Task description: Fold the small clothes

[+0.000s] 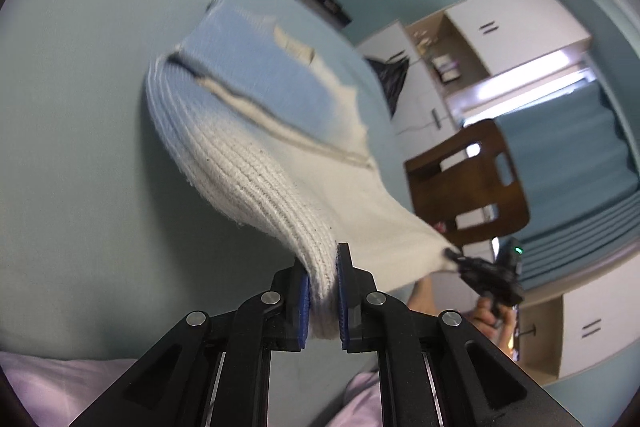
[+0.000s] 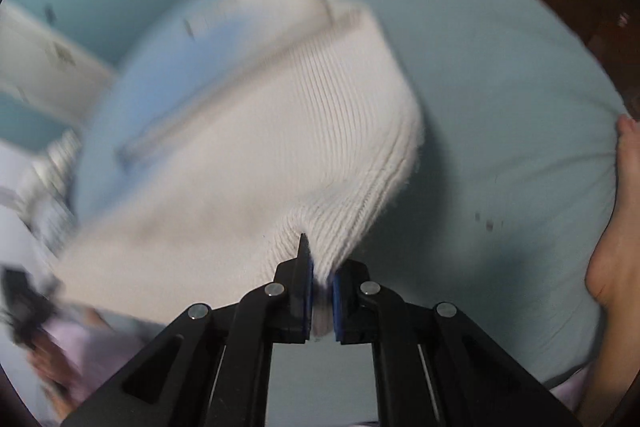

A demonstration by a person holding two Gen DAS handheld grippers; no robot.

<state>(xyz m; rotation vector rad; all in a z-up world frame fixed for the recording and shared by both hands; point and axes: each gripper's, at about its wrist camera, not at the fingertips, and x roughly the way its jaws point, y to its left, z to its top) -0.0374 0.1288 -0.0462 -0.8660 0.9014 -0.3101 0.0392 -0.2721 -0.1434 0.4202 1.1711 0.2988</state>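
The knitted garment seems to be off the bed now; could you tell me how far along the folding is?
Done: both corners are gripped. The left hand-held gripper and right hand-held gripper are each shut on the ribbed hem of the white-and-blue knitted garment. In hand: it hangs lifted over the light blue bed. Left: no fold shows yet.

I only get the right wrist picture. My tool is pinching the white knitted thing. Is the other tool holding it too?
Observer: Yes. The left tool is shut on the ribbed hem of the same small sweater.
Operator: Is it all white?
Observer: No. The left view shows a light blue upper part with a dark-edged zip opening.
Operator: What's behind it over there?
Observer: A brown wooden chair past the pale blue sheet, and white cupboards.
Operator: Do you see my tool from there?
Observer: Yes, the right tool grips the sweater's far corner.
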